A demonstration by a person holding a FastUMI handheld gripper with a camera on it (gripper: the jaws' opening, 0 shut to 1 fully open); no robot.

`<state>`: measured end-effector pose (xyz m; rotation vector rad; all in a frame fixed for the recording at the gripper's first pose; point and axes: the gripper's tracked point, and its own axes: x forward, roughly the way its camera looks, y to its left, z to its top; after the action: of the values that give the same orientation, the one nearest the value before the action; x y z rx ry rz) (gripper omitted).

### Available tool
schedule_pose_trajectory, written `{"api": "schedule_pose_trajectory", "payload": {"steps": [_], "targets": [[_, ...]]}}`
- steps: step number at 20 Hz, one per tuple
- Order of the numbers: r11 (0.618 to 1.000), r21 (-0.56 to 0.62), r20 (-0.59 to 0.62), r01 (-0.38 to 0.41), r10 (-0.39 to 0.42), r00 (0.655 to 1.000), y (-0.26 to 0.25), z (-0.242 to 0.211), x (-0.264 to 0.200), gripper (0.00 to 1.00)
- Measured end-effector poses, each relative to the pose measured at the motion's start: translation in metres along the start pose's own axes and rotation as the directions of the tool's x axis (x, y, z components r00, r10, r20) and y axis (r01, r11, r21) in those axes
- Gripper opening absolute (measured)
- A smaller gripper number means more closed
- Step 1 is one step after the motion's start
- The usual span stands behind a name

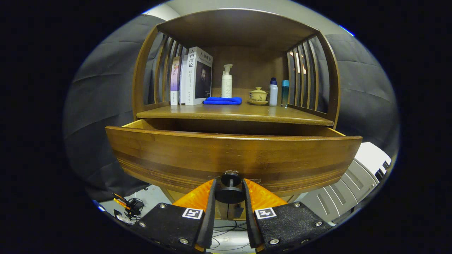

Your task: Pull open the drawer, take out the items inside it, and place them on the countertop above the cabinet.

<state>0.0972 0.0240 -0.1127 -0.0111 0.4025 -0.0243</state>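
Standing against the booth's dark wall, the cabinet [235, 31] is a wooden unit with slatted sides and an open shelf. Below that shelf the drawer [233, 158] is pulled partway out toward the camera; its curved front fills the middle of the view, and the inside is hidden behind that front, so what it holds cannot be told. The countertop [226, 112] above the drawer carries a row of things along its back. At its left stand several books [192, 76], upright and touching one another. Just beside them lies a folded blue cloth [223, 101], and a white pump bottle [226, 82] stands right behind it. Further right sits a lidded teacup [258, 95] on a saucer, then a white bottle [273, 92] and a teal bottle [285, 92], close together. The dark knob [230, 190] juts from the lower middle of the drawer front. The gripper [229, 195] has its jaws pinching this knob, one finger pressed on each side.
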Motion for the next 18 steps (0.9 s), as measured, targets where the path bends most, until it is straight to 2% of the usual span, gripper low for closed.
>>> {"api": "schedule_pose_trajectory", "payload": {"steps": [18], "targets": [[1.000, 0.003, -0.044, -0.004, 0.005, 0.999, 0.006, -0.032, -0.076, 0.40]]}}
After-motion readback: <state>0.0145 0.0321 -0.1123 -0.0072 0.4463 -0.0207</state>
